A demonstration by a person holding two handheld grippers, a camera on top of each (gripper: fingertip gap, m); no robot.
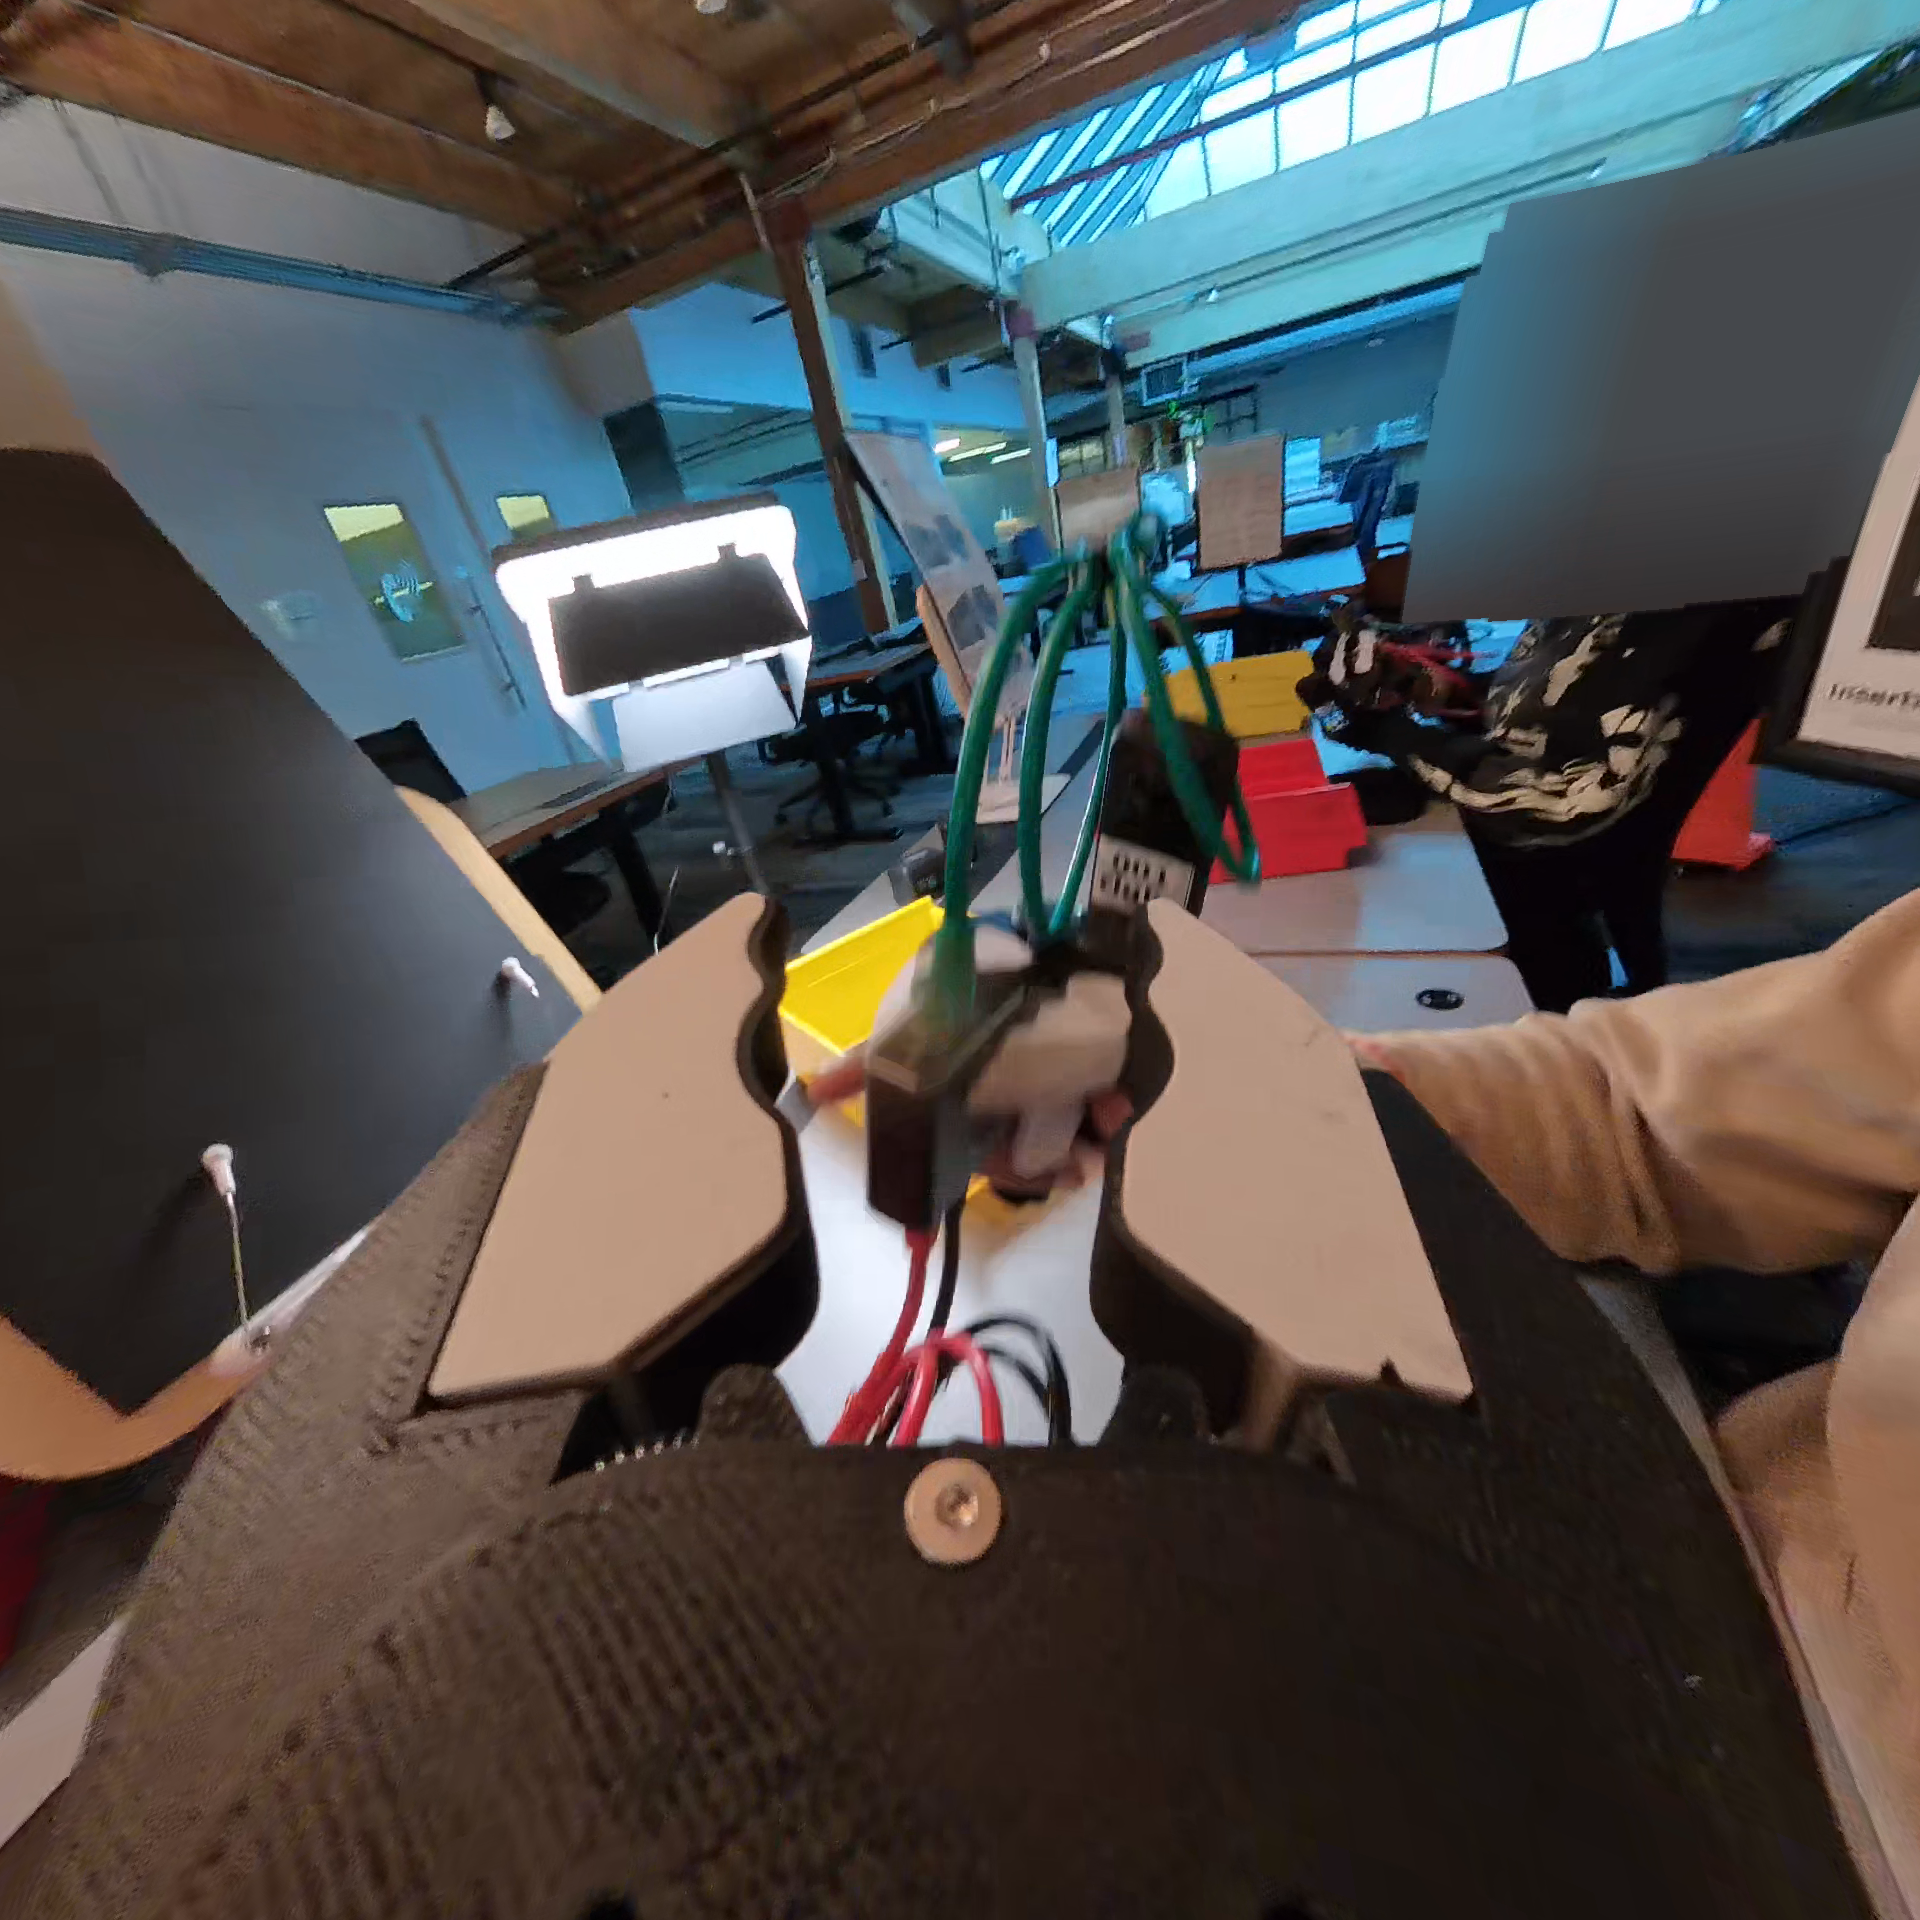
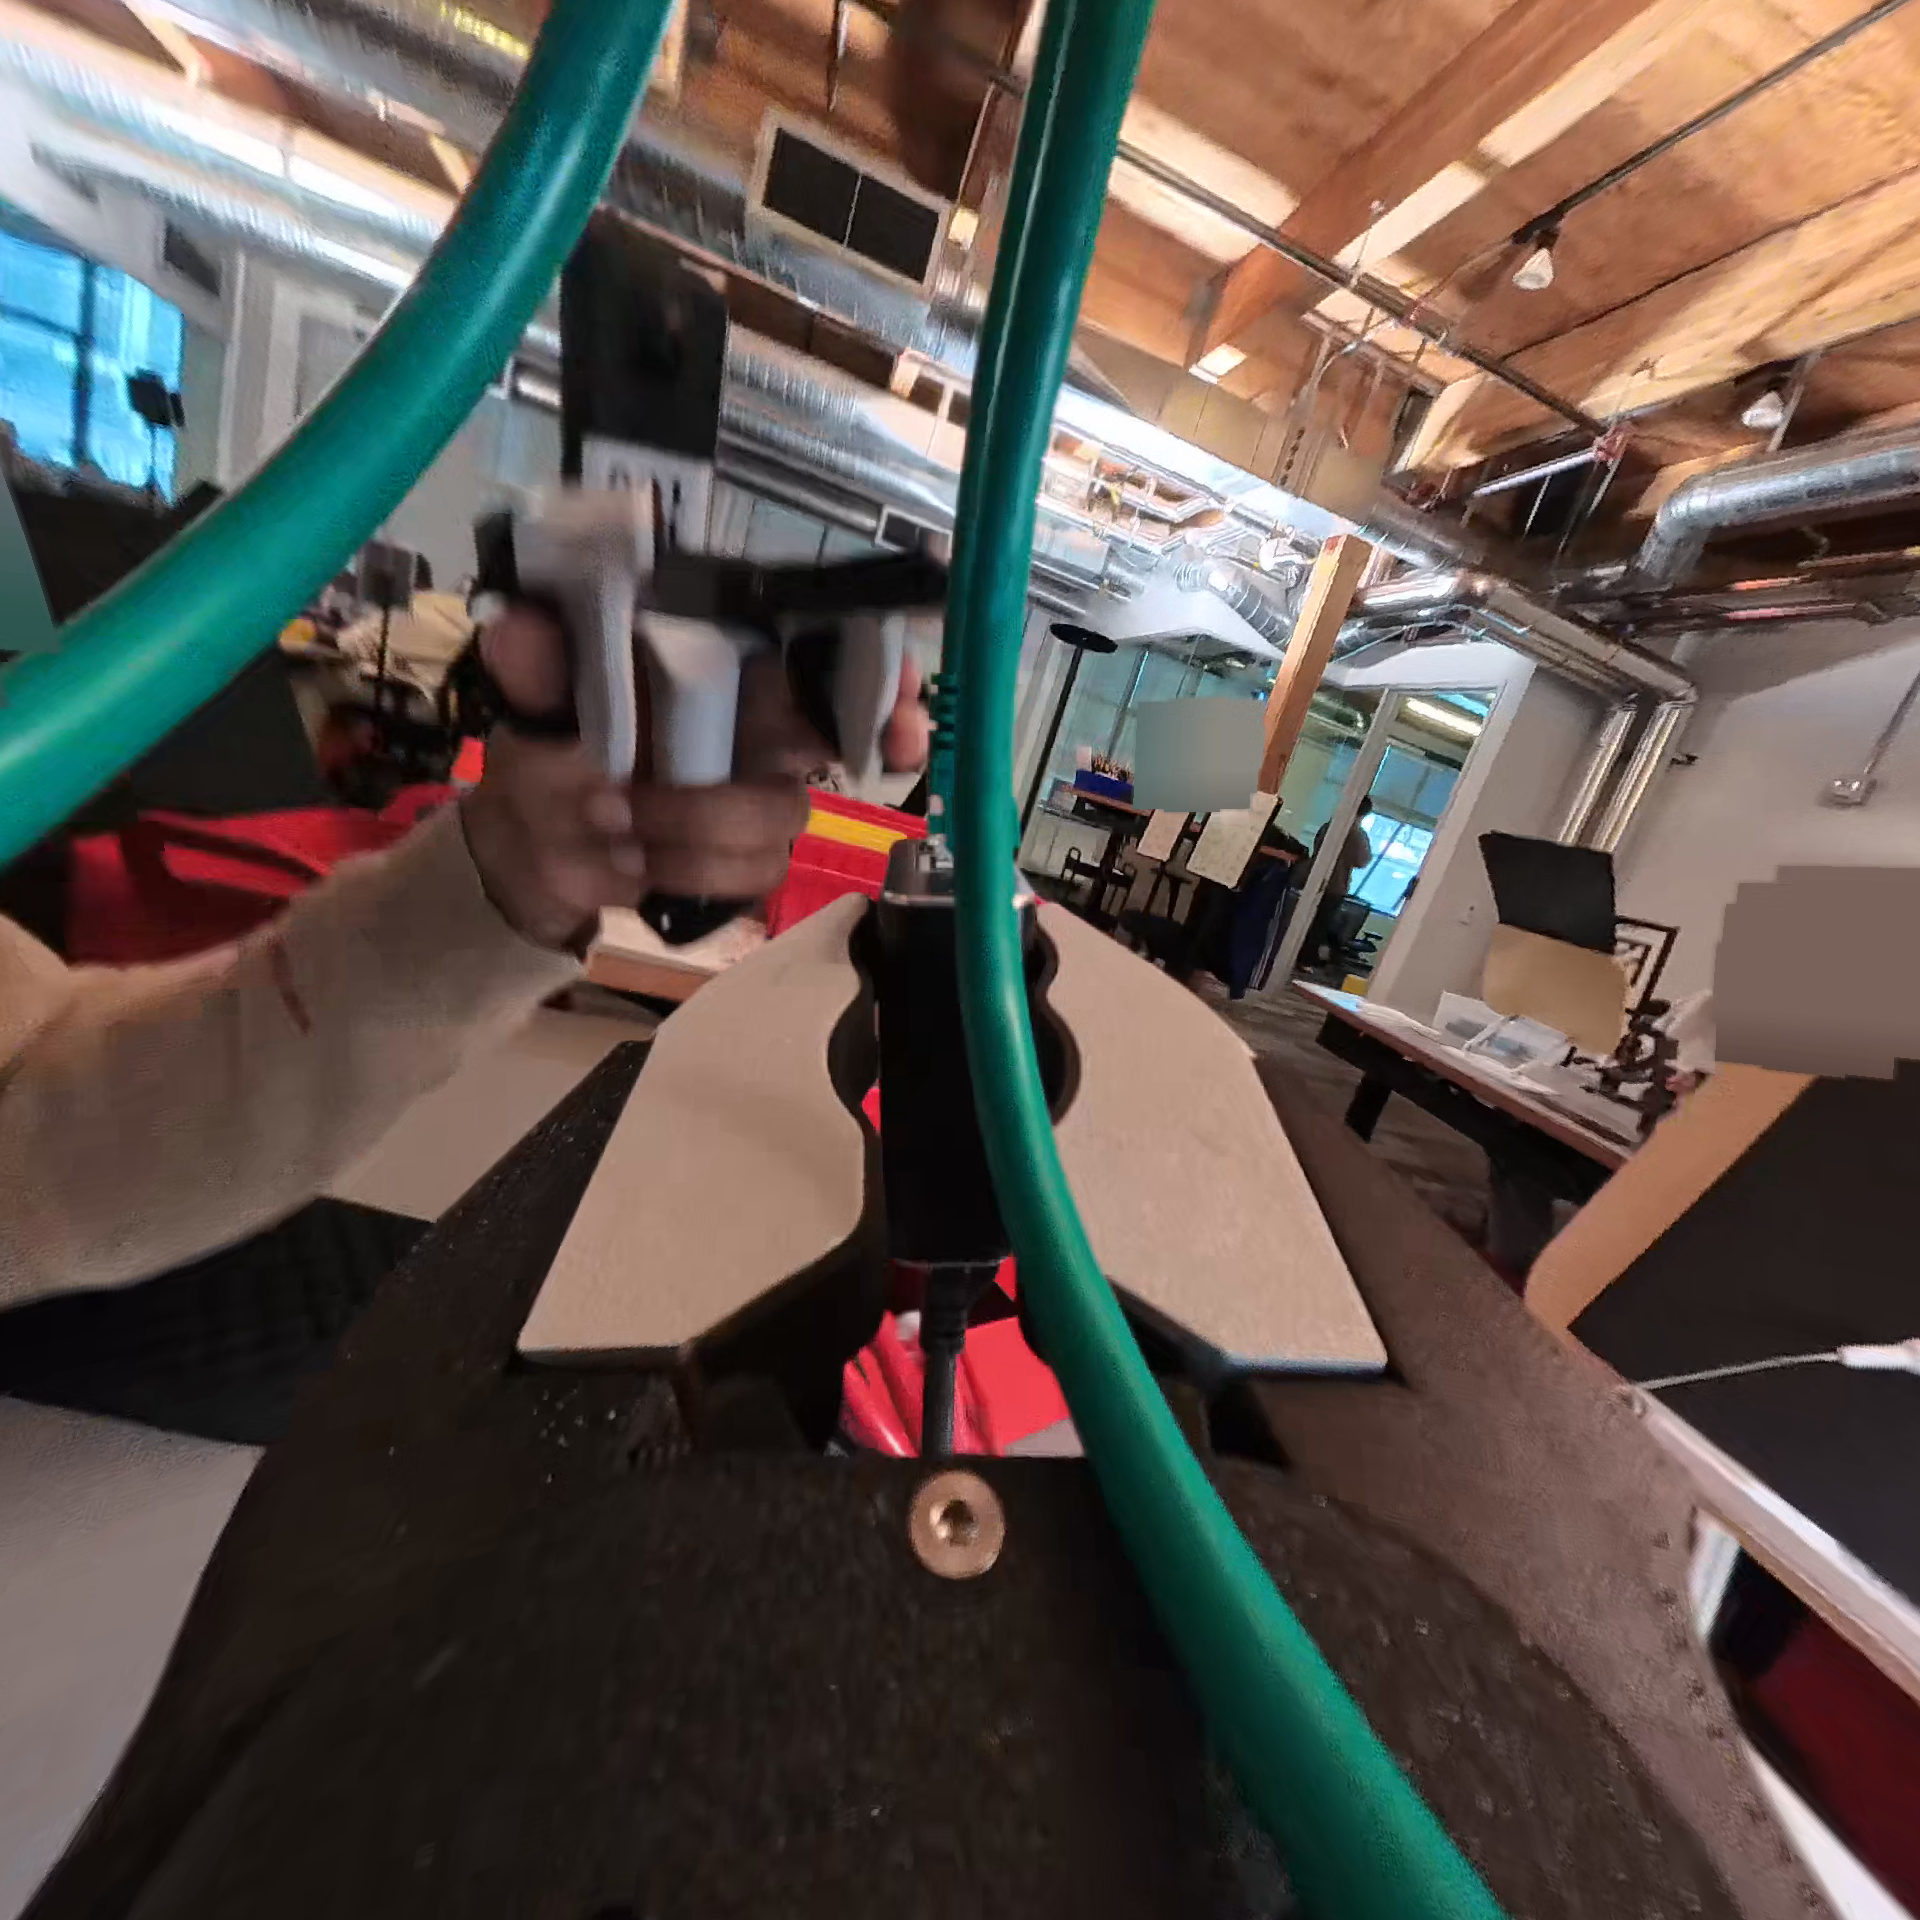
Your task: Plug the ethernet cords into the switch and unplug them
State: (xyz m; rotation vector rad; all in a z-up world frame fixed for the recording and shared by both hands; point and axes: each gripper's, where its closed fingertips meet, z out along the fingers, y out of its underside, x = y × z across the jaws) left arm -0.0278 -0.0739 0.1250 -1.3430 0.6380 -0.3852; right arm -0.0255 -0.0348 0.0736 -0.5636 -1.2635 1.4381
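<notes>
Switch: a small black box (image 2: 940,1081) clamped between the fingers of the right gripper (image 2: 951,935), standing on end and lifted off the table; its port face is turned away, so the sockets cannot be counted.
Switch in the left wrist view: the same black box (image 1: 914,1122), blurred, seen with the right gripper (image 1: 1039,1039) around it.
Ethernet cords: green (image 1: 1039,748); three or four loops rise from the switch to a bunch above it, exact count unclear because they overlap and blur.
Cords, right wrist view: two green strands (image 2: 997,727) cross close to the lens, both cut off by the frame's top edge.
Plugs: one green boot (image 2: 940,727) shows just above the switch top; whether it is seated cannot be told.
Power lead: one thin black cable (image 2: 940,1371) leaves the switch's lower end.
Left gripper: (image 1: 956,935) jaws wide apart, holding nothing; the switch shows in the gap beyond them.
Left gripper, right wrist view: (image 2: 665,644) blurred by motion, a hand (image 2: 623,831) on its handle.
Right gripper jaws: narrow, pressed on both sides of the switch.
Red and black wires: a tangle (image 1: 956,1371) on the white table (image 1: 997,1288) below, partly hidden by the gripper body.
Bins: one yellow bin (image 1: 852,966) and one red bin (image 1: 1299,810), each partly covered.
Sleeve: one beige sleeve (image 1: 1621,1122), cut off at the right edge.
</notes>
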